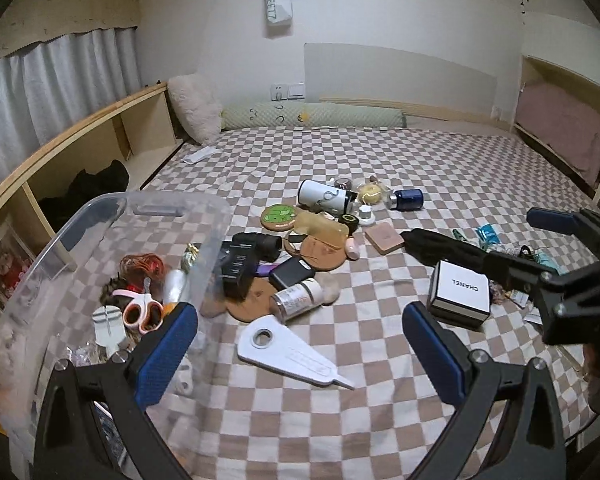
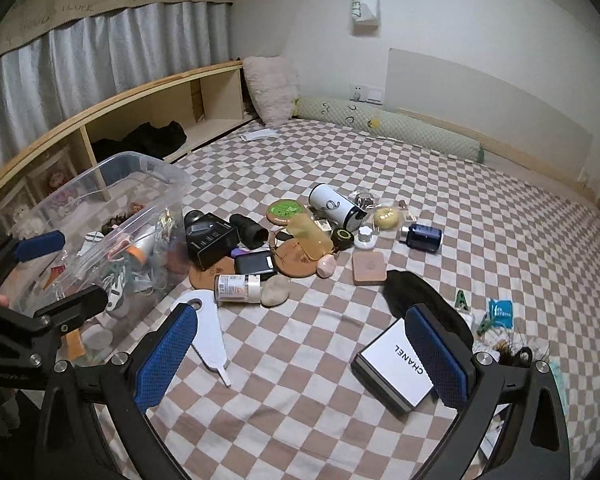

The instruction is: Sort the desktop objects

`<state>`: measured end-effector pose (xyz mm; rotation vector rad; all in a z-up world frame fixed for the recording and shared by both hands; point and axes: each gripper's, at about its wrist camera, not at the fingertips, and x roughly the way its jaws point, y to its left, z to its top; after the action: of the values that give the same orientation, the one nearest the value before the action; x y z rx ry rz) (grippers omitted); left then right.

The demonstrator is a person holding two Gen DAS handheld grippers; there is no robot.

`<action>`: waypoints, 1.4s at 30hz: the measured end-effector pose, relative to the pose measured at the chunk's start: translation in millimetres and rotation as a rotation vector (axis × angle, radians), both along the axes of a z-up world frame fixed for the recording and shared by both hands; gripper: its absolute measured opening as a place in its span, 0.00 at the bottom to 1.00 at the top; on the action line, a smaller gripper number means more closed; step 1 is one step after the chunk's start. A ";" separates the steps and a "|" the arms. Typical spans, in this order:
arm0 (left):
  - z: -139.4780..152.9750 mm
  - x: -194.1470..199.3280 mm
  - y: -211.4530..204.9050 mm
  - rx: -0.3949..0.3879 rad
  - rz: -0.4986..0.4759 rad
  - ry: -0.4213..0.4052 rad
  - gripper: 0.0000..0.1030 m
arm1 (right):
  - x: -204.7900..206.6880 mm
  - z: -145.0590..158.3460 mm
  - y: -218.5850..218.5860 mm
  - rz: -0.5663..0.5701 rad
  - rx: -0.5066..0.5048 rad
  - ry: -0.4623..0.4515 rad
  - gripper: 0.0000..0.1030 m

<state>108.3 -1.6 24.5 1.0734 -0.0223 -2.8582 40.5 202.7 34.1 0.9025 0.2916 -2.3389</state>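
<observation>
Both grippers hover with jaws spread wide and nothing between them: the left gripper (image 1: 300, 360) above the white flat plastic tool with a round hole and a tapered tip (image 1: 290, 354), the right gripper (image 2: 300, 360) with its right pad over the white-lidded, dark-sided square Chanel box (image 2: 392, 364). The clear plastic storage bin (image 1: 168, 210) stands on the checked bedspread (image 1: 380, 420) at the left and already holds pink-handled scissors (image 1: 142, 310) and other small items, while a heap lies just right of it, among it a white cylindrical bottle with a dark base (image 1: 326, 196) and a blue glass jar (image 1: 408, 199). Sorting looks partway along, between grasps; which piece goes next I cannot settle. In my judgement the white tool is the nearest candidate for the left gripper: its long axis runs diagonally, holed broad end toward the bin and far side, thin tip toward the near right, so the jaws would need to close across its narrow width and pinch low, since it lies flat on soft cloth.
</observation>
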 end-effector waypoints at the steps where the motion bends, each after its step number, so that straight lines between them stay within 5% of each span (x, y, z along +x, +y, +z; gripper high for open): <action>1: -1.1 0.7 0.0 0.002 0.009 -0.001 1.00 | -0.8 -0.9 3.9 0.001 -0.009 -0.004 1.00; 21: -12.7 5.5 -10.0 0.045 0.103 -0.023 1.00 | 4.0 -17.3 28.6 0.000 -0.023 -0.014 1.00; 42: -14.0 8.6 -7.2 -0.027 0.128 -0.031 1.00 | 8.0 -15.7 20.0 0.018 0.000 0.004 1.00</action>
<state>116.8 -8.9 10.5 1.0729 0.0061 -2.7198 48.5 222.7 18.4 0.8925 0.3001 -2.3247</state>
